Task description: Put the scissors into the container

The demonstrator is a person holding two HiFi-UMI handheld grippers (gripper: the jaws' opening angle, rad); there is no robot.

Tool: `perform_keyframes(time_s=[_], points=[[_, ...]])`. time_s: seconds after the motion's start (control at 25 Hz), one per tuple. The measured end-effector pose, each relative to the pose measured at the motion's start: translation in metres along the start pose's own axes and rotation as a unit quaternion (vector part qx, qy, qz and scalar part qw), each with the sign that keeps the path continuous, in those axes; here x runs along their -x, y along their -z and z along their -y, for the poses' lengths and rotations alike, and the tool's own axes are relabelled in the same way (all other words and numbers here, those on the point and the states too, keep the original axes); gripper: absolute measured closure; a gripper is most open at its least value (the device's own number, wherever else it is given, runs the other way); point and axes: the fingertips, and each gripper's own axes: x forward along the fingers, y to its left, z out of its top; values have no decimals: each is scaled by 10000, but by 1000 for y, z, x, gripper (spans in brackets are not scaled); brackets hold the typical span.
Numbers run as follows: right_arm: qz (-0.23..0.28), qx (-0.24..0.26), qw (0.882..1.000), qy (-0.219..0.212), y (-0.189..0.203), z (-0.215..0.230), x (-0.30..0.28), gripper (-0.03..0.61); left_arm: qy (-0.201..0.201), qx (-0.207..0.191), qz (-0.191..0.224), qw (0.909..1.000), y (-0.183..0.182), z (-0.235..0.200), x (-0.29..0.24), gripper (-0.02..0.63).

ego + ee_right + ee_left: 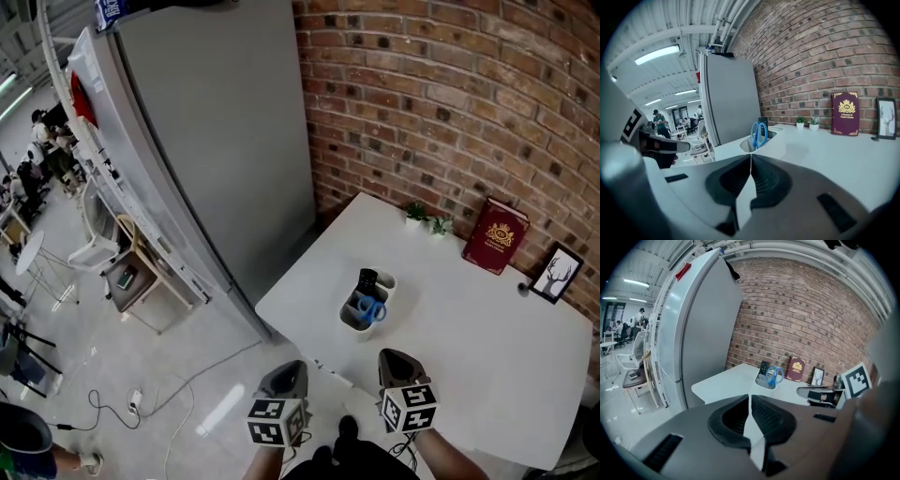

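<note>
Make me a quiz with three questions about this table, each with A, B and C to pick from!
1. Where are the scissors?
A) on the floor
B) standing in the white container
C) on the red book

2. What colour are the scissors' handles?
A) blue
B) yellow
C) green

3. How are the left tongs and right tongs?
A) both wide open
B) one grips the scissors
C) both shut, holding nothing

Answers:
1 B: the handles stick up out of the container.
2 A: the loops show blue in every view.
3 C: each gripper view shows its tongs closed together with nothing between.
</note>
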Motion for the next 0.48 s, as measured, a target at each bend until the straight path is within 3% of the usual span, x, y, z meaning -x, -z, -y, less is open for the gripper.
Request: perform_keyframes(time_s=[0.48], points=[[-11, 90, 9998, 198, 0, -12, 39, 578, 155, -170, 71, 9997, 2, 4, 15, 592]])
